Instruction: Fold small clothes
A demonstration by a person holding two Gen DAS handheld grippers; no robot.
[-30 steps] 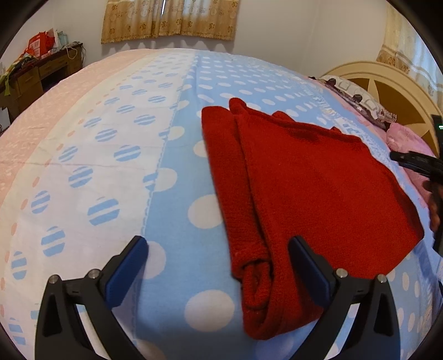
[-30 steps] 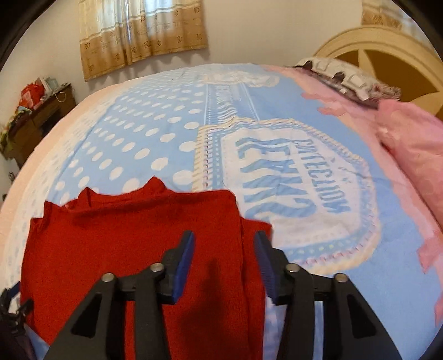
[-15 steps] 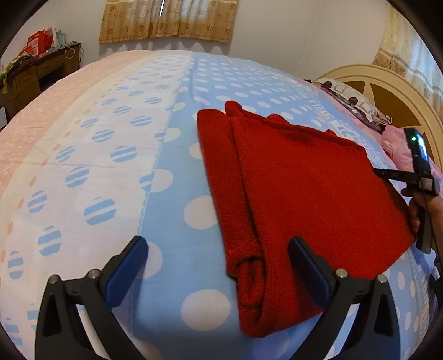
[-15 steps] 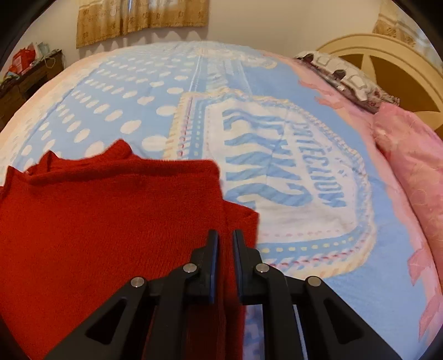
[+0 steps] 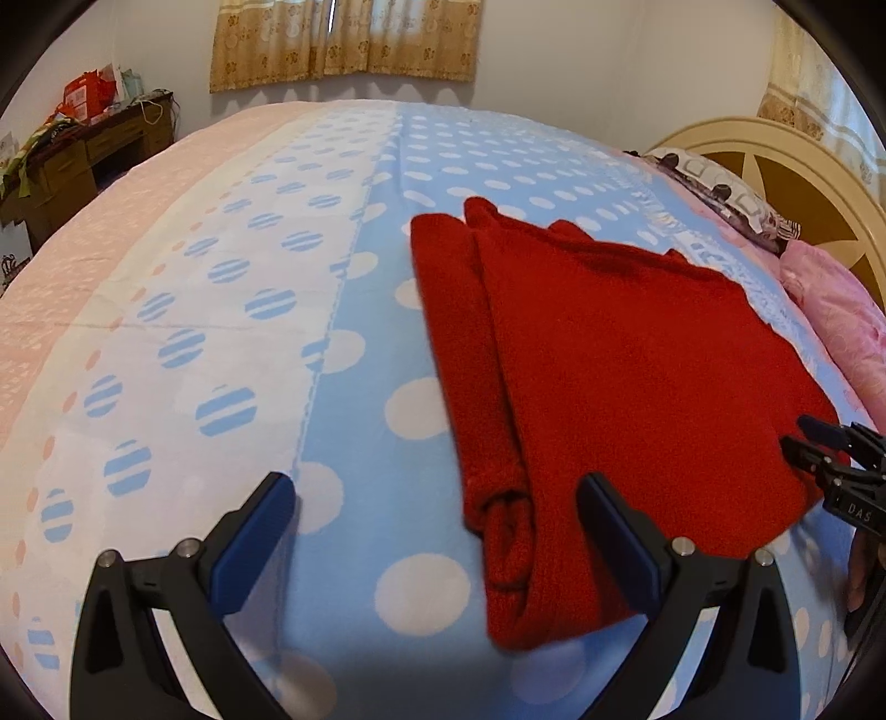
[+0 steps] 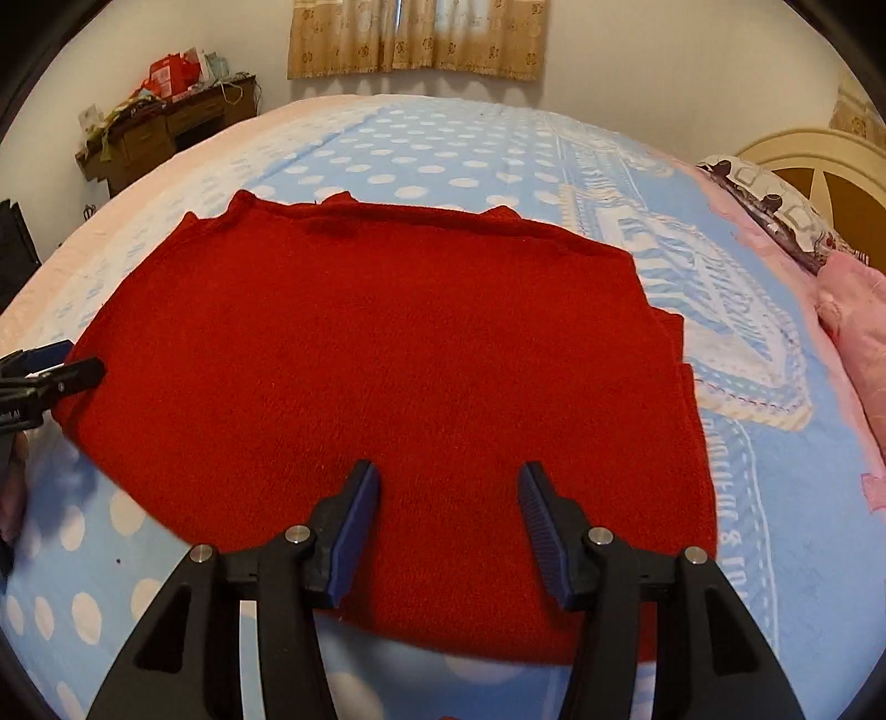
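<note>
On the bed [image 5: 343, 421], red garment [image 6: 387, 354]; only left view shows its rolled sleeve, seemingly.

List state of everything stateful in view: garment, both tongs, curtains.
Red knit garment: partly folded, lying flat on the bedspread, one side folded inward.
Left tongs: open, gripping nothing; the garment's folded edge lies between the pads.
Right tongs: opening, over the garment's near edge, pads not pressing it.
Curtains: drawn shut.
</note>
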